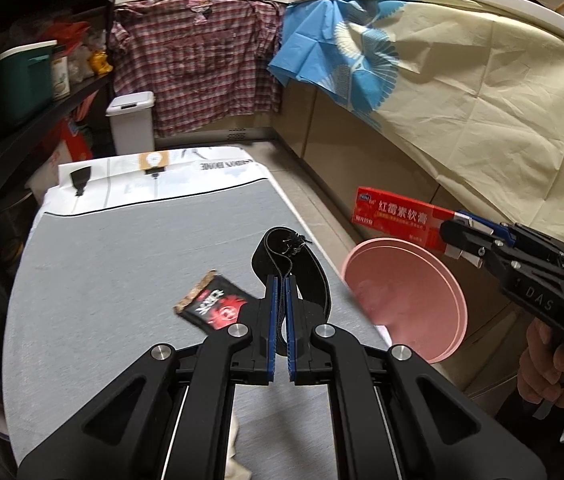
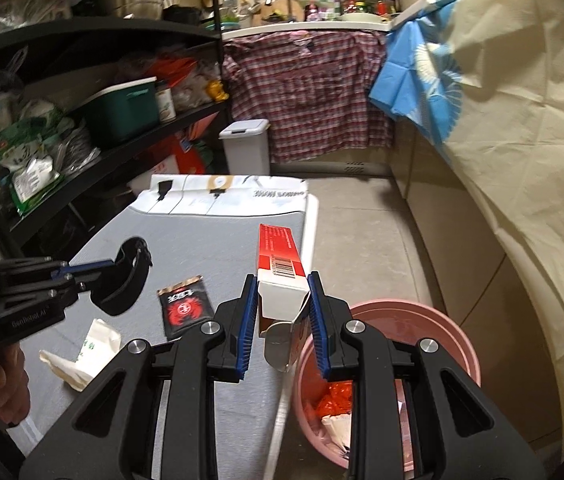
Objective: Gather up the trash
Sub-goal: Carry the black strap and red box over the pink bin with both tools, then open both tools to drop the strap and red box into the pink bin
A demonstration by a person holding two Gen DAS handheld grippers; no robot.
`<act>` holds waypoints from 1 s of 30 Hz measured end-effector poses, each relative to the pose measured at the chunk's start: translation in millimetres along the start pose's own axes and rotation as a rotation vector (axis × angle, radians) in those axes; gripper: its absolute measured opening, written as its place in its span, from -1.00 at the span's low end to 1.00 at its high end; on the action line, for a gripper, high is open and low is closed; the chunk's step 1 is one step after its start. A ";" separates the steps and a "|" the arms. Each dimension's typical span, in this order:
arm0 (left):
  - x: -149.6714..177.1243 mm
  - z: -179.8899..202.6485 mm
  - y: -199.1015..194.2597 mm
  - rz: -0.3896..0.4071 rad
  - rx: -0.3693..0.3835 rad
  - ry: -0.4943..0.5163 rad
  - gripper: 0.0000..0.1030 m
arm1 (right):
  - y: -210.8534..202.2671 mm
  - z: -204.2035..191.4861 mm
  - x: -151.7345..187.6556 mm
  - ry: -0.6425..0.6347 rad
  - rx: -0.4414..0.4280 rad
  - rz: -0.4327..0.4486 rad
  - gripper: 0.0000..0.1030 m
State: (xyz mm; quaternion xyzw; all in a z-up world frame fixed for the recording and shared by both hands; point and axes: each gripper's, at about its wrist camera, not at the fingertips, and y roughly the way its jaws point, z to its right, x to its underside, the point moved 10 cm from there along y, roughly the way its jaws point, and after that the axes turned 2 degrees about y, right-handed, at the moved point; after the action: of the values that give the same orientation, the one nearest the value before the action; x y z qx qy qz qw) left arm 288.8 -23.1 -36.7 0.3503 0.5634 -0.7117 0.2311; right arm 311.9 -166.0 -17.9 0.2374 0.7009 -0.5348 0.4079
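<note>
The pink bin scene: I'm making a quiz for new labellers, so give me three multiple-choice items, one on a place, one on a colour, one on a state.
1. Where is the pink bin?
A. on the table
B. on the floor beside the table
C. on the shelf

2. What colour is the box in the right tool?
A. red and white
B. green
C. blue

3. What is the left tool doing?
A. open, empty
B. shut on the black strap
C. shut on the snack packet

Key: B, the bin stands below the grey table edge; A, red sides, white end; B, the strap runs between its blue pads.
</note>
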 end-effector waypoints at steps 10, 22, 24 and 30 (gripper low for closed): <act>-15.9 44.0 20.6 0.000 0.060 0.033 -0.92 | -20.8 57.6 -13.1 0.053 0.117 0.043 -0.50; -27.6 102.8 50.3 -0.017 0.129 0.085 -0.92 | -30.2 120.5 -0.8 0.142 0.225 0.005 -0.50; -29.1 111.4 55.7 -0.021 0.140 0.091 -0.92 | -29.9 125.1 1.1 0.149 0.237 -0.002 -0.50; -27.4 131.5 70.6 -0.040 0.155 0.114 -0.92 | -23.0 133.3 7.2 0.151 0.258 -0.030 -0.50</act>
State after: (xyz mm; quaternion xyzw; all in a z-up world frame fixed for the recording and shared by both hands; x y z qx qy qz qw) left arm 326.3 -169.8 -45.3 0.3957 0.5256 -0.7365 0.1569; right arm 332.6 -299.7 -23.8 0.3169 0.6586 -0.6070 0.3121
